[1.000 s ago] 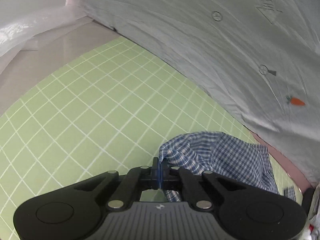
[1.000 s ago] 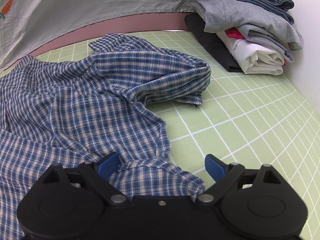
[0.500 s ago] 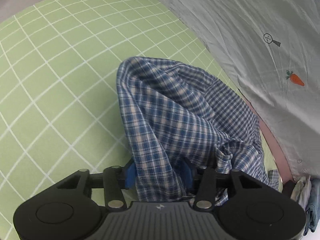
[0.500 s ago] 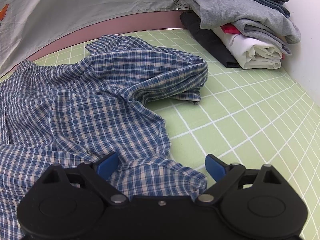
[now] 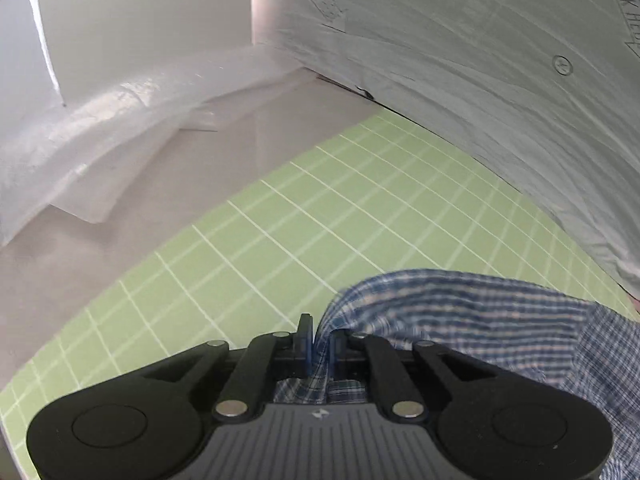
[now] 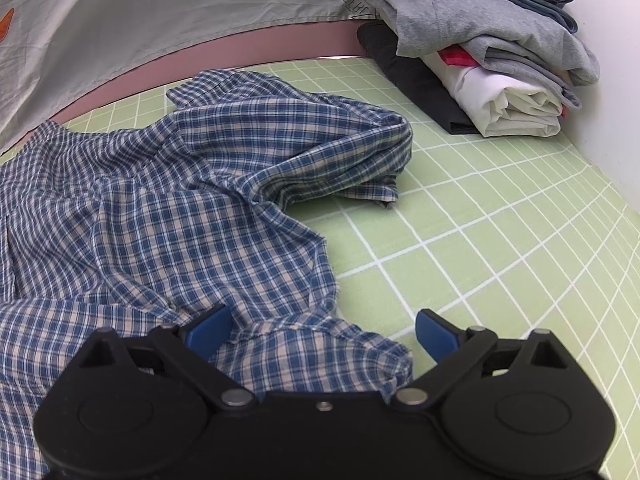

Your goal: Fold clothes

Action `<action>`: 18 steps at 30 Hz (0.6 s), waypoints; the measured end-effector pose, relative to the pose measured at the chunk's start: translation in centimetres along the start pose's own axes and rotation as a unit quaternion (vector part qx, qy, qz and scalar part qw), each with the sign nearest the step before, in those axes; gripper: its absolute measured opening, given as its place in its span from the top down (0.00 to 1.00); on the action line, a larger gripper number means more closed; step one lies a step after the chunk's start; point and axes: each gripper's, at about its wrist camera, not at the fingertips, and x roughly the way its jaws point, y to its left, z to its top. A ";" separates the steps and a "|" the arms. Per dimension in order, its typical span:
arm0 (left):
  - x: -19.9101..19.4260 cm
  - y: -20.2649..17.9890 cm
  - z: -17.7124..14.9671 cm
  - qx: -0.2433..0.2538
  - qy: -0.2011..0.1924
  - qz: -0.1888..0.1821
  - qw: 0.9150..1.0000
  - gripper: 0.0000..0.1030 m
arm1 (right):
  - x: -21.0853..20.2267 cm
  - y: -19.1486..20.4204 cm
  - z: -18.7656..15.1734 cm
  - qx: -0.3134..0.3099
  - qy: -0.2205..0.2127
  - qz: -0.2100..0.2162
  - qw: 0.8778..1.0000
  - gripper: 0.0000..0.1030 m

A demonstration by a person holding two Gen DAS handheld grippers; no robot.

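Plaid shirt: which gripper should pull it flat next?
Left. The left gripper is pinched on a fold of the plaid shirt; the right gripper hangs open over the hem, gripping nothing.

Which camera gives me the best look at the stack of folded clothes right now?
The right wrist view. The stack of folded clothes sits at the far right corner of the green mat, unobstructed, beyond the checked shirt. The left wrist view shows none of it, only mat, grey sheet and shirt.
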 end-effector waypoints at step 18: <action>-4.5 -9.3 -7.6 0.098 0.040 -0.181 0.978 0.07 | -2.9 -2.3 -1.3 0.034 -0.020 0.092 0.995 0.00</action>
